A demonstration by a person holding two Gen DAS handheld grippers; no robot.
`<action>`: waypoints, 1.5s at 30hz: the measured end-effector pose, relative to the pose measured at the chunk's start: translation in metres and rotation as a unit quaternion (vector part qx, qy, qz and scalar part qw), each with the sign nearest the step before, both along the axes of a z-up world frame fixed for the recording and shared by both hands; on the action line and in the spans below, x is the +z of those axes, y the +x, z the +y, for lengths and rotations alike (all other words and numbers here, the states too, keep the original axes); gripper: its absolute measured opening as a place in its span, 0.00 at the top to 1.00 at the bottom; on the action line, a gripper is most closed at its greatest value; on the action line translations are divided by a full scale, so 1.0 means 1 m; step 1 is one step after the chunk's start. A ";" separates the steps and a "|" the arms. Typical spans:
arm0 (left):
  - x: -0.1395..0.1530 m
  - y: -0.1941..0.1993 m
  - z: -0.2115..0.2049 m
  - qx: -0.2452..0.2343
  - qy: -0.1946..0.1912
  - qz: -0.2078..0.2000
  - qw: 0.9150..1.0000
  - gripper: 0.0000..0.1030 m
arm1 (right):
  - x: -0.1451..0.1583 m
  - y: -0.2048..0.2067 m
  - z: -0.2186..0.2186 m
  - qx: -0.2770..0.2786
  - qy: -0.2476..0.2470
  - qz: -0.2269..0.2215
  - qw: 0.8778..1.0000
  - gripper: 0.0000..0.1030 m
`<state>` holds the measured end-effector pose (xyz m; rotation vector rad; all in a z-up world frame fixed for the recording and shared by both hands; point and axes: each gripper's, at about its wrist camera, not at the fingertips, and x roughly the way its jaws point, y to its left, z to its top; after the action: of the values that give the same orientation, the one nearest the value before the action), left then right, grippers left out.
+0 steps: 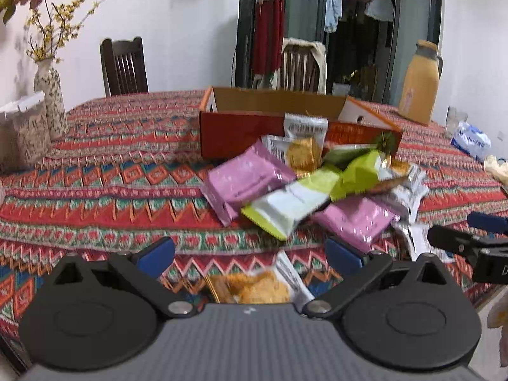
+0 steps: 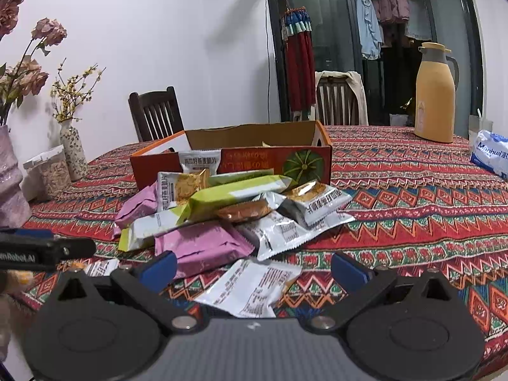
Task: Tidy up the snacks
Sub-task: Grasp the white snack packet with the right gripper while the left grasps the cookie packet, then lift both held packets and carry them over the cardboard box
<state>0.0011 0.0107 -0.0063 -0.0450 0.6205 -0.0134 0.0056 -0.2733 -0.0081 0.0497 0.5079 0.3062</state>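
A heap of snack packets lies on the patterned tablecloth in front of an open orange cardboard box. It holds pink packets, green-and-white bars and silver packets. My left gripper is open, low over a silver-and-yellow crisp packet at the near edge. My right gripper is open over a silver packet lying label up. Each gripper shows at the side of the other's view, the right gripper and the left gripper.
Two vases of flowers and a clear container stand at the table's left. A yellow thermos jug and a blue-white tissue pack sit at the right. Wooden chairs stand behind the table.
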 end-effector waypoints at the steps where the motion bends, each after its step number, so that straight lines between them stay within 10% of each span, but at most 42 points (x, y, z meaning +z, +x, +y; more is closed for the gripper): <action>1: -0.003 0.000 -0.002 0.000 0.000 0.006 1.000 0.00 | -0.001 0.000 0.000 0.001 -0.001 0.001 1.000 0.00; 17: -0.027 0.004 -0.005 0.027 -0.005 0.064 0.998 0.02 | -0.016 0.003 -0.004 -0.002 -0.004 0.026 1.000 0.00; 27: -0.020 0.003 0.002 0.035 -0.031 0.047 0.998 0.50 | -0.020 0.009 -0.001 -0.014 -0.009 0.031 0.999 0.02; 39: -0.015 0.002 -0.002 0.013 -0.027 0.023 0.999 0.52 | -0.033 0.017 0.023 -0.025 -0.065 0.022 0.997 0.28; 45: -0.012 0.003 -0.003 0.004 -0.027 0.013 1.000 0.52 | -0.031 0.013 0.022 -0.015 -0.062 0.016 0.998 0.58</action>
<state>0.0038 0.0079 -0.0188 -0.1001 0.6467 -0.0213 0.0188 -0.2509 -0.0387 -0.0583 0.5560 0.2439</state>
